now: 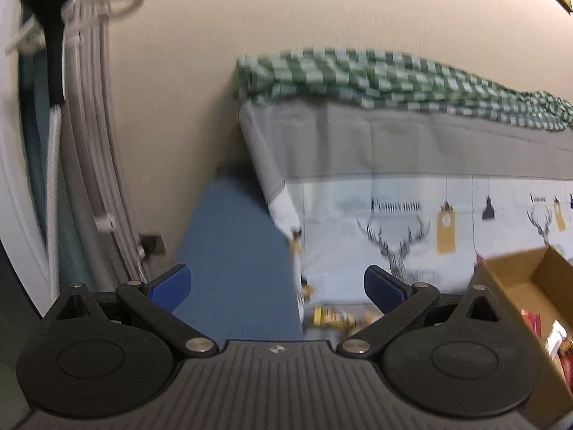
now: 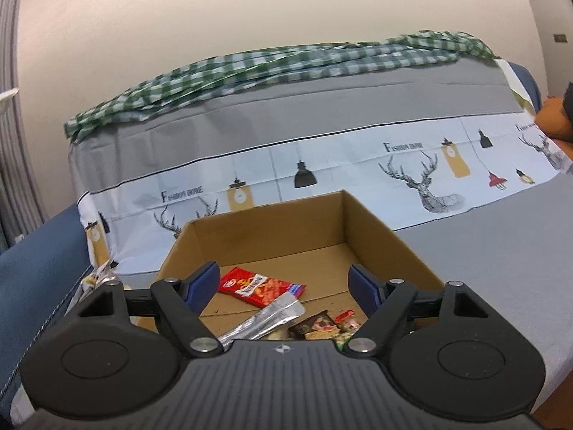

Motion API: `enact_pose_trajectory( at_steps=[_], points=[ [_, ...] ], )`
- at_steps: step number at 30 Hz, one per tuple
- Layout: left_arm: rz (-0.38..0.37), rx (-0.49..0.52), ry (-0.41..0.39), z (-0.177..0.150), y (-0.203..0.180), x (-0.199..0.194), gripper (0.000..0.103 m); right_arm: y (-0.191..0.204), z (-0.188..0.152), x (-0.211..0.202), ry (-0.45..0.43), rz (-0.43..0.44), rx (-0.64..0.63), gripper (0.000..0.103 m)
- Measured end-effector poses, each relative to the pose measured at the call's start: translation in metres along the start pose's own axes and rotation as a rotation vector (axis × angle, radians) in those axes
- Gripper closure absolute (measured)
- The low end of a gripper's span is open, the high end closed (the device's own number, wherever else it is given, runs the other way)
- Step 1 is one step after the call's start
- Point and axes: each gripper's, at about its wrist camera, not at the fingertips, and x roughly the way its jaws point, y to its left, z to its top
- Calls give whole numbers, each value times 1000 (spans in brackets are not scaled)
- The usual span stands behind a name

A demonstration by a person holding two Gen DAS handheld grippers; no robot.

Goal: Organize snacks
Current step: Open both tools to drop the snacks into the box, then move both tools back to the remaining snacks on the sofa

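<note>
Snacks are sitting partly sorted, as I am reading it. Nearest my right gripper (image 2: 284, 288), whose blue-padded jaws are standing wide apart and holding nothing, I am seeing the open brown cardboard box (image 2: 372, 224). Inside it I am counting a flat red snack packet with orange print (image 2: 261, 286), a crinkled silver foil pouch (image 2: 263, 319), a dark printed packet (image 2: 317, 326) and small red-and-green wrapped pieces (image 2: 347, 320), all clustered at the near end; the far half of the box floor is lying bare.

My left gripper (image 1: 277, 288) is also standing open and empty, pointing past the table's corner. Just beyond its pads I am making out a blurred yellow wrapped snack (image 1: 331, 317) lying on the tabletop outside the box, and the right view is showing a pale crumpled wrapper (image 2: 100, 274) beside the box's left wall. These may be one and the same item; I cannot tell. I am judging, then, that at least one piece is still waiting to go in.

Farther out, the printed tablecloth with deer heads and hanging lamps (image 2: 322, 165) is covering the table, its grey band running behind. A green-and-white checked cloth (image 2: 272, 64) is lying bunched along the far edge. A blue upholstered seat (image 1: 232, 251) is standing left of the table; behind everything a plain cream wall (image 2: 215, 10) is rising, with grey curtain folds (image 1: 89, 143) at far left.
</note>
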Motion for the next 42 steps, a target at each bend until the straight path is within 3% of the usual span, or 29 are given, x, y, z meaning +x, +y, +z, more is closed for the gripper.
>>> enact_pose_trajectory(
  at_steps=[1, 3, 4, 6, 9, 14, 16, 18, 21, 25, 27, 30, 32, 34, 37, 40, 42],
  points=[
    [-12, -22, 43, -6, 4, 2, 0, 4, -1, 1, 2, 2, -10, 23],
    [53, -62, 162, -21, 17, -3, 0, 11, -3, 2, 8, 12, -32, 23],
    [76, -87, 180, -25, 19, -15, 0, 14, -4, 2, 11, 16, -42, 23],
    [57, -126, 119, -30, 21, -48, 0, 20, -5, 2, 17, 24, -61, 23],
    [11, -104, -16, -32, 0, -81, 0, 29, -7, 1, 23, 44, -89, 23],
    [-151, -70, -107, -23, -69, -49, 2, 57, -5, 0, 4, 98, -167, 23],
    [-204, -121, -89, -15, -92, -12, 11, 74, 1, 3, 7, 136, -174, 23],
    [-226, -248, -23, -9, -104, 41, 44, 92, 9, 7, 15, 174, -164, 24],
    [-223, -436, 76, -11, -102, 113, 77, 120, 23, 24, 42, 204, -98, 29],
    [-148, -494, 184, -44, -80, 157, 78, 157, 36, 59, 101, 220, -20, 50],
    [-131, -517, 204, -53, -64, 167, 78, 176, 39, 85, 139, 226, 9, 51],
    [-51, -619, 209, -63, -38, 172, 78, 204, 36, 133, 211, 238, 47, 48],
    [-26, -706, 246, -74, -22, 178, 78, 221, 28, 171, 272, 235, 80, 33],
    [-17, -749, 277, -80, -11, 183, 78, 236, 15, 208, 344, 230, 113, 31],
    [-48, -808, 297, -85, -2, 185, 78, 251, -5, 256, 449, 235, 149, 24],
    [-73, -837, 304, -87, 4, 187, 77, 261, -19, 288, 486, 221, 157, 24],
    [-91, -858, 300, -87, 7, 186, 77, 266, -26, 306, 525, 264, 194, 24]
  ],
)
